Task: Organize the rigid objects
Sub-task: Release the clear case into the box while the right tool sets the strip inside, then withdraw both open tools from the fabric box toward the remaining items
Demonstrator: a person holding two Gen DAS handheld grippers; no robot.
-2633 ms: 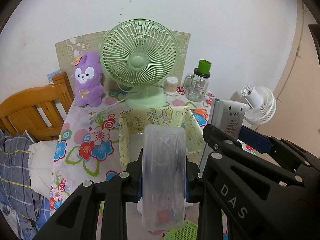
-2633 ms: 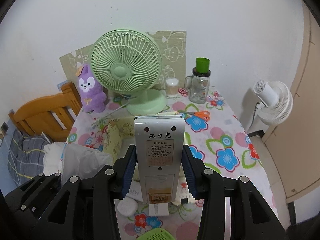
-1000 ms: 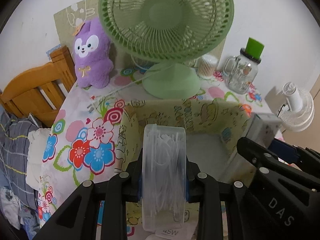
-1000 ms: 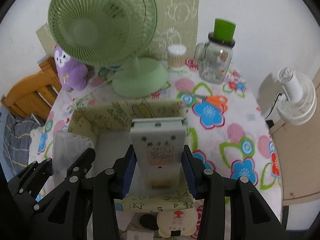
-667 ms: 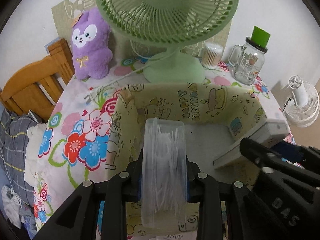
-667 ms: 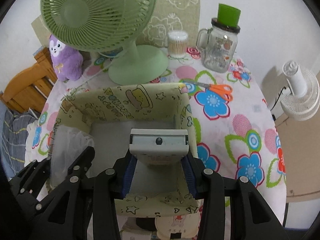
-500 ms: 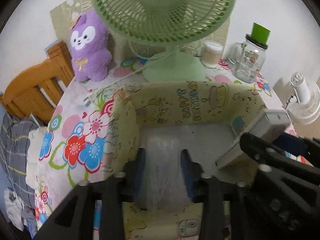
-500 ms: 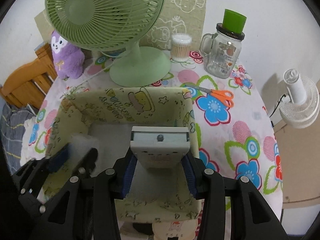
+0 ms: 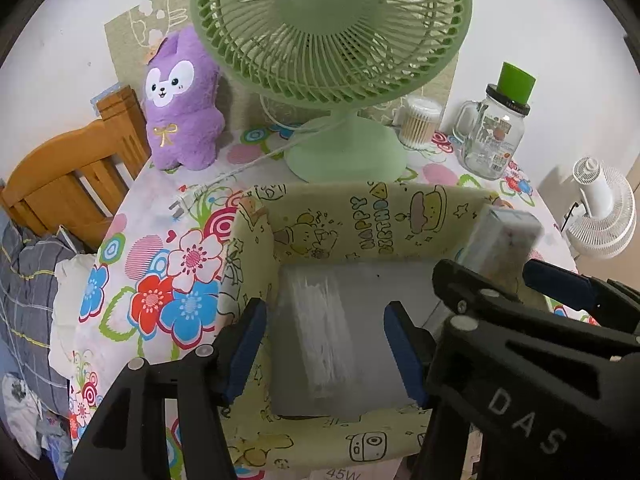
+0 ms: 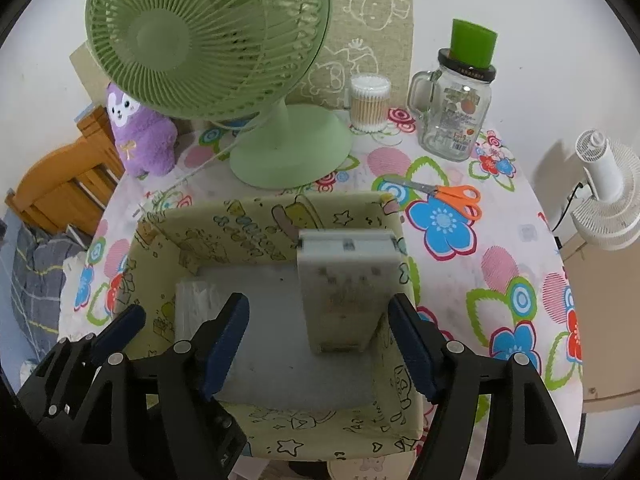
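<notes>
You are at the let-go step, with both tongs hanging over the yellow cartoon-print box (image 9: 332,220) on the flowered tabletop (image 10: 500,280), and each pair is spreading its jaws right now. Let the left tongs (image 9: 324,344) finish widening before you lift. The clear plastic case (image 9: 316,332) sits between the blue pads (image 9: 244,344) but no longer pressed by them, blurred as it drops, low against the box's left wall. In the right-hand view that case (image 10: 192,312) appears just left of the right pair's left pad, deep in the box. The right tongs (image 10: 320,344) have likewise freed the grey rectangular box (image 10: 348,292), which stands tilted between the pads with a clear gap on each side, its top end leaning toward the far right corner of the yellow box; its blur suggests it is falling or tipping. Hold both hands steady until each thing settles, then draw straight up and back so a pad does not catch an edge and drag it out or fold the soft wall of the yellow box. The grey box may come to rest propped on the right wall rather than flat; if so, nudge it down. Keep clear of the green fan (image 10: 208,40) just beyond the box as you rise.
</notes>
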